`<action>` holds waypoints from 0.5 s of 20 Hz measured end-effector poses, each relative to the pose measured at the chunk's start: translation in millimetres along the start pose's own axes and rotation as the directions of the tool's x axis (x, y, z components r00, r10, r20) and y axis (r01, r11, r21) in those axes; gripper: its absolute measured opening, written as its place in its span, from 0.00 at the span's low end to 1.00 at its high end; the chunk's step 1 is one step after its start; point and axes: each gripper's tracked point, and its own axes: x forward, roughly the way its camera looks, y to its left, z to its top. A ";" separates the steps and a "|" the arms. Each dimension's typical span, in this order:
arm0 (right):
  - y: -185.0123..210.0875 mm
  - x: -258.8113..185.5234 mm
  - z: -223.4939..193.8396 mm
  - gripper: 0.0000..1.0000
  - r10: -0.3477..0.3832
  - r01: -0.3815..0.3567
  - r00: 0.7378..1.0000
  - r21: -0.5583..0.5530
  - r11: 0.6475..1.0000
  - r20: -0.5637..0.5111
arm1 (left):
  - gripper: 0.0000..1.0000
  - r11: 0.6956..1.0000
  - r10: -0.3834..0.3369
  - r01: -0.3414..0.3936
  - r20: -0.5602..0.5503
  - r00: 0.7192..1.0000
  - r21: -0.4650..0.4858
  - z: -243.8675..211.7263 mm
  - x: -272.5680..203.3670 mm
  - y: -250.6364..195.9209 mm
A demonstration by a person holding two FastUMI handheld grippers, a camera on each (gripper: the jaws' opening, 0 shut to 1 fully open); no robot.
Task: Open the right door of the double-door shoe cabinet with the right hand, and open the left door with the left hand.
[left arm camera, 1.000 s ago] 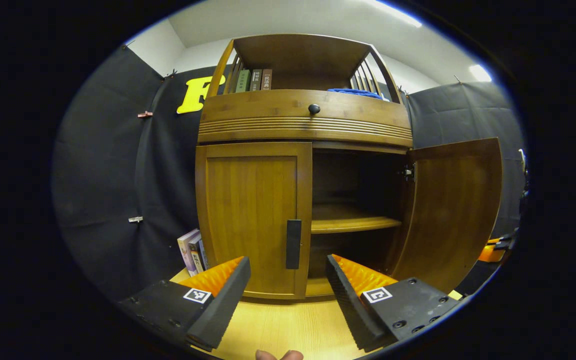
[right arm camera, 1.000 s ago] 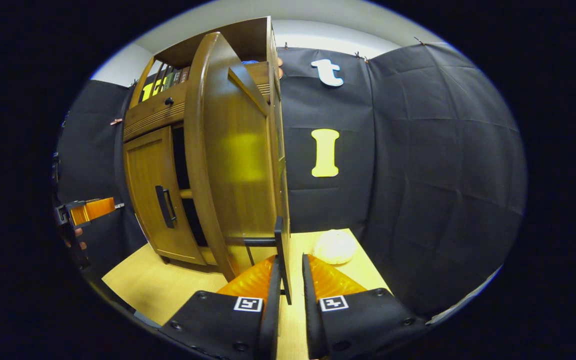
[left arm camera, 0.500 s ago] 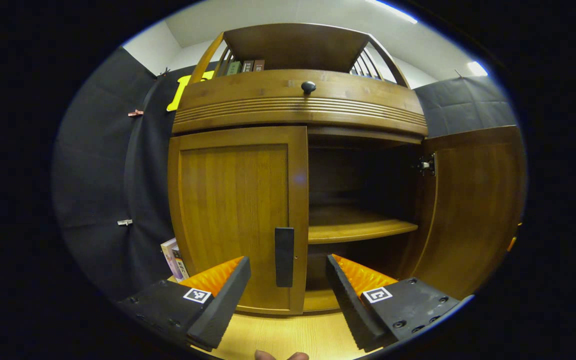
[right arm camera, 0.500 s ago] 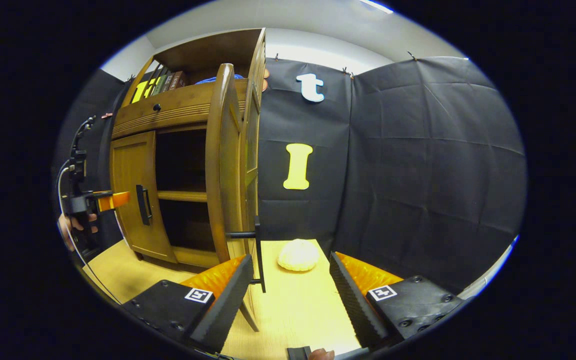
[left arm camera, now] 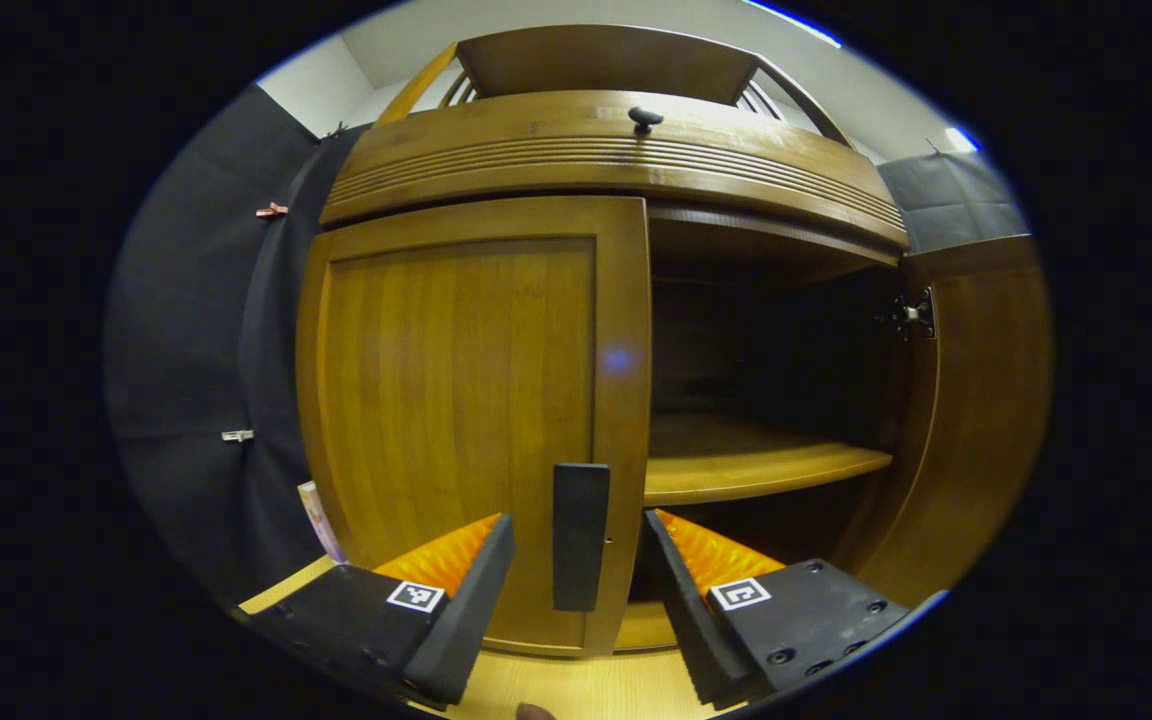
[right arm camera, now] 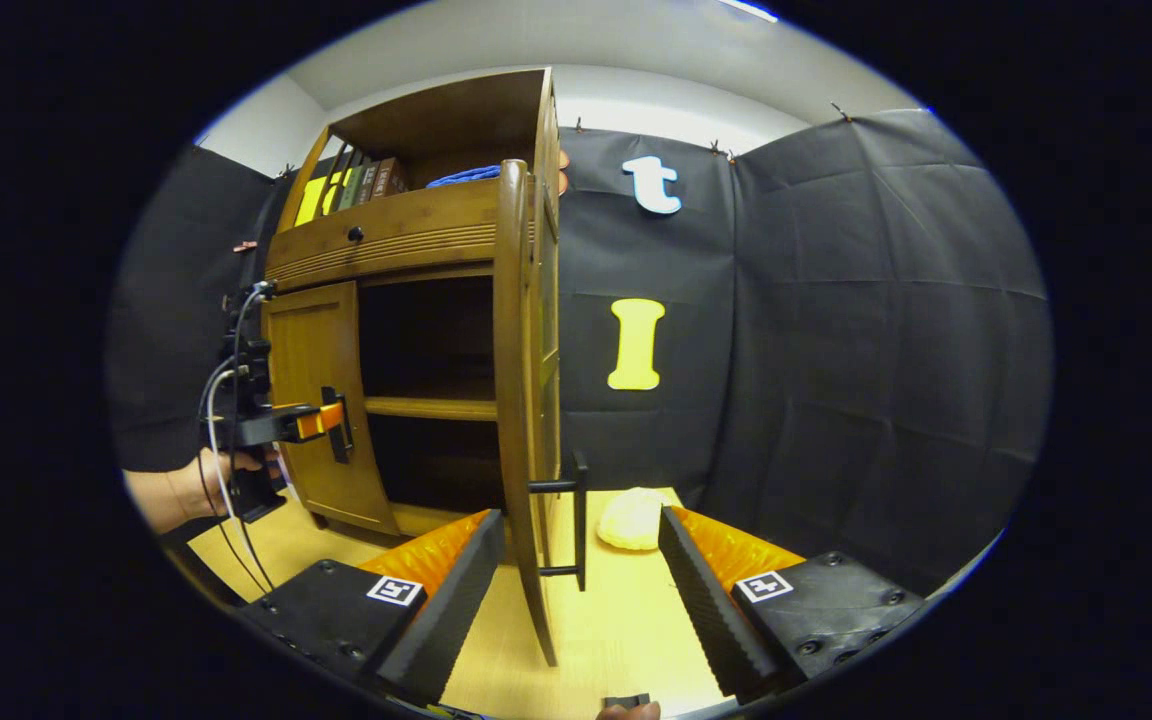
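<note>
The wooden shoe cabinet (left arm camera: pixel 586 160) stands on a light wood table. Its left door (left arm camera: pixel 456 400) is closed, with a dark vertical handle (left arm camera: pixel 578 535). My left gripper (left arm camera: pixel 576 590) is open, its fingers on either side of that handle without touching it. The right door (right arm camera: pixel 521 400) stands swung out, edge-on in the right gripper view, its dark handle (right arm camera: pixel 576 520) between the spread fingers of my open right gripper (right arm camera: pixel 581 585). In the right gripper view a hand holds the left gripper (right arm camera: pixel 321 420) at the left door's handle (right arm camera: pixel 341 440).
Inside the cabinet a wooden shelf (left arm camera: pixel 756 470) shows in the dark opening. A drawer with a round knob (left arm camera: pixel 644 117) sits above the doors. Books (right arm camera: pixel 361 180) and a blue cloth (right arm camera: pixel 461 178) lie on top. A pale round object (right arm camera: pixel 631 520) rests on the table (right arm camera: pixel 626 610).
My left gripper has moved in to the left door until its fingers straddle the handle. My right gripper let go of the right door's handle, opened, and drew back a little.
</note>
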 end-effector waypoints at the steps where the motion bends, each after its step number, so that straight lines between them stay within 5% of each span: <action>1: -0.9 3.3 -0.1 0.98 0.006 -0.006 1.000 0.005 1.000 -0.012 | 0.77 1.000 0.010 -0.010 -0.012 1.000 0.012 -4.3 5.5 0.1; 4: 0.3 9.8 11.4 0.98 0.020 -0.020 1.000 0.029 0.999 -0.012 | 0.66 0.999 0.028 -0.027 -0.034 0.999 0.031 -12.7 19.0 -5.5; 10: 7.6 22.2 15.3 0.97 0.080 -0.080 0.997 0.027 0.996 -0.020 | 0.59 0.998 0.060 -0.060 -0.044 0.997 0.003 -20.1 33.1 -2.2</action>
